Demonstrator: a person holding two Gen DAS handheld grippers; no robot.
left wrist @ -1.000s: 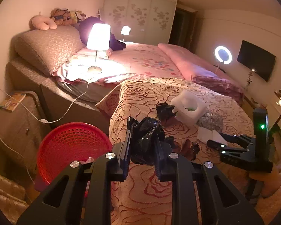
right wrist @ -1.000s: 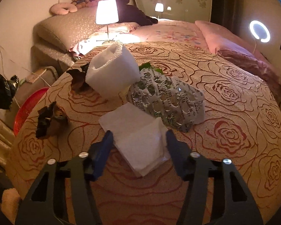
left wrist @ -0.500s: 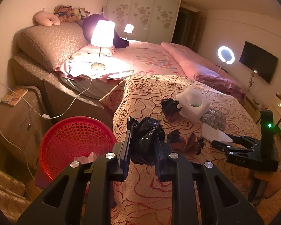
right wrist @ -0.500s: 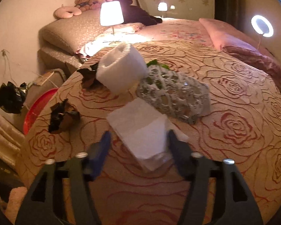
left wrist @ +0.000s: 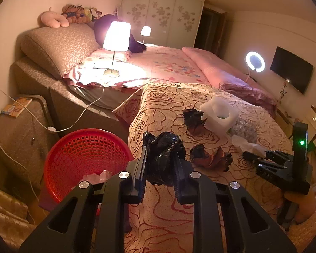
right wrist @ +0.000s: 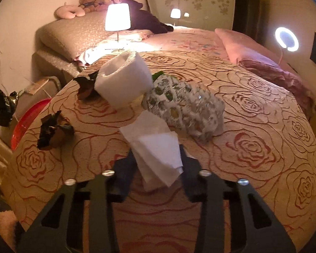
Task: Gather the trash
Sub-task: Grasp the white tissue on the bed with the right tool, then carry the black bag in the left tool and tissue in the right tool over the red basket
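The left gripper (left wrist: pixel 160 164) gripped a crumpled black plastic bag (left wrist: pixel 165 158) at frame centre, beside the red mesh basket (left wrist: pixel 84 158) lower left. The right gripper (right wrist: pixel 158 164) straddled folded white tissue (right wrist: pixel 155 147), seemingly not yet clamped. Likely next: carry bag over basket, release.

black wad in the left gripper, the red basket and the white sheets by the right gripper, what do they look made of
Black wad: thin plastic film, probably a bag; glossy highlights on sharp crinkles.
Red basket: moulded plastic, going by its uniform colour and regular lattice of holes.
White sheets: soft tissue or paper napkin, matte, lying in limp folded layers.
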